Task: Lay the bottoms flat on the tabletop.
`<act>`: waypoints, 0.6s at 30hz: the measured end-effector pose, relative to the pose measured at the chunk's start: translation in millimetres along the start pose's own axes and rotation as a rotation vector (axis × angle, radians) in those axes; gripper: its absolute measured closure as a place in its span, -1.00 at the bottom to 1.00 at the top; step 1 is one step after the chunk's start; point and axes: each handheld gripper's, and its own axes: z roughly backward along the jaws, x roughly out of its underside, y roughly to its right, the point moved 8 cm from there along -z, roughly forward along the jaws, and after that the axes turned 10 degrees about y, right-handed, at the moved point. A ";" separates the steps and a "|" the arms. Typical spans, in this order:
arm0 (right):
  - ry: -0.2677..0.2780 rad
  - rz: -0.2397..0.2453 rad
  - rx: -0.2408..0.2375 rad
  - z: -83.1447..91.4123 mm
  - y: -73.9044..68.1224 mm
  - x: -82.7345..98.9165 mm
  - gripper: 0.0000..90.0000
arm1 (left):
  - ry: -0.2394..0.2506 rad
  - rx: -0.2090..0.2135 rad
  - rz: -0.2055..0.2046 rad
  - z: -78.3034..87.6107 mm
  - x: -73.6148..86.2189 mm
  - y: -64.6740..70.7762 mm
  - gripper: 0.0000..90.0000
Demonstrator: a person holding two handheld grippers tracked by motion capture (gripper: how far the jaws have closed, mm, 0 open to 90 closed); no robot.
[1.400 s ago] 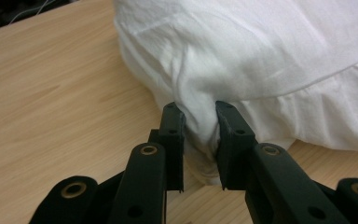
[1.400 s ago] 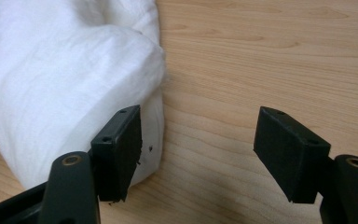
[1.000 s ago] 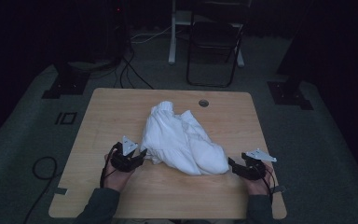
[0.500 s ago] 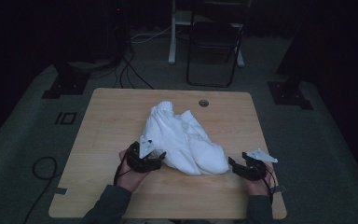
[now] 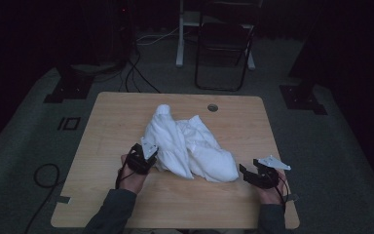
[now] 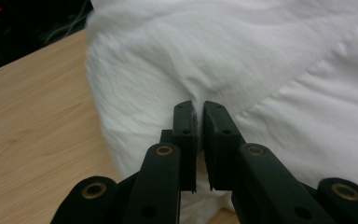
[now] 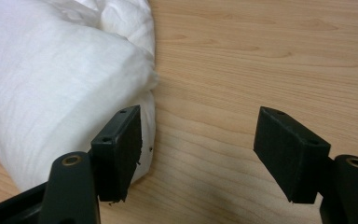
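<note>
a crumpled white cloth [image 5: 190, 146] is lying heaped across the middle of the wooden table [image 5: 107, 122], and i am working at both of its near ends. my left gripper [image 5: 143, 158] is sitting at the cloth's near left edge, where my left hand [image 5: 132, 176] is resting on the tabletop. its jaws have just been closing and are now standing almost together, pinching a fold of the white fabric [image 6: 242, 70] between the pads; in the left gripper view the cloth is bunching up right at the tips and spreading away above and to both sides of them. my right gripper [image 5: 249, 173] is waiting on the table at the cloth's near right end, just beside the rounded bulge of fabric. its jaws are gaping wide and gripping nothing: in the right gripper view the cloth [image 7: 51, 70] is lying up against the outer side of one jaw, while bare wood [image 7: 200, 140] is showing in the gap between the two pads.
</note>
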 end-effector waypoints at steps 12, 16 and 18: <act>0.014 0.002 -0.010 0.9 -3.7 -3.9 -0.29 | 0.006 -0.090 0.102 39.3 26.8 -53.0 0.28; 0.024 0.001 -0.016 2.4 -5.9 -7.0 -0.29 | -0.012 -0.125 0.128 54.7 44.6 -65.5 0.20; 0.031 0.004 -0.021 3.1 -7.9 -9.3 -0.29 | -0.026 -0.136 0.145 62.2 54.3 -71.0 0.20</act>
